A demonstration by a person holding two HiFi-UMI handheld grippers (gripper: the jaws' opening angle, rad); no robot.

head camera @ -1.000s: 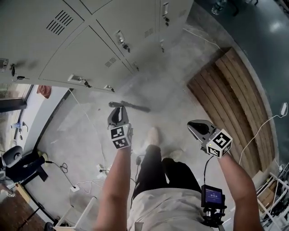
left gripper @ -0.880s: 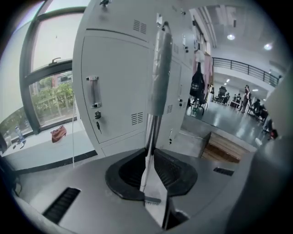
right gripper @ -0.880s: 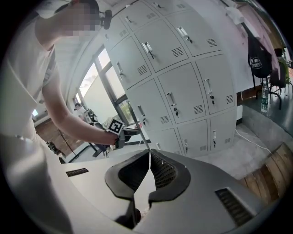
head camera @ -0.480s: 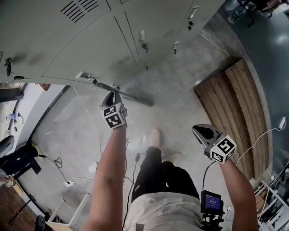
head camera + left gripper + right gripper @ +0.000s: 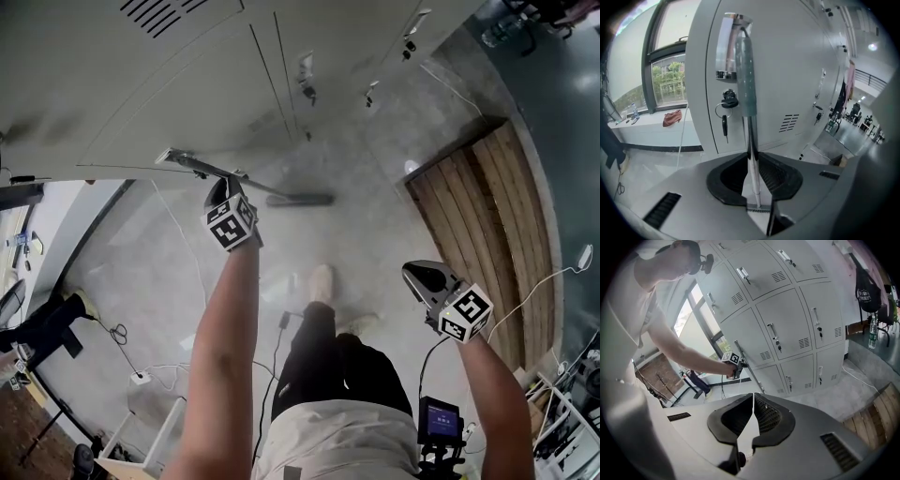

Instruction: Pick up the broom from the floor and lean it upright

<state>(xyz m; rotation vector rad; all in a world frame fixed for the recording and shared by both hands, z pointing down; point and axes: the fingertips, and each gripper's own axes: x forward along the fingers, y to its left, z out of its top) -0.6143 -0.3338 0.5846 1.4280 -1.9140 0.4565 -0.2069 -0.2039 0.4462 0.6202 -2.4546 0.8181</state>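
Grey concrete floor [image 5: 394, 253], with a bank of grey lockers [image 5: 187, 84] along its far edge, a slatted wooden platform [image 5: 506, 216] at its right edge and cables [image 5: 141, 375] near the left. The broom [image 5: 192, 164] slants up, its head [image 5: 302, 199] low at the lockers' foot. The left gripper [image 5: 223, 190] has the metal handle between its jaws. Both pads are against it, though they have just been easing open. The right gripper [image 5: 419, 274] hangs well apart — jaws together, empty.

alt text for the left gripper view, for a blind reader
The left gripper holds a broom handle in front of a grey locker door, its jaws just easing open; a key hangs from it. A window sits left.
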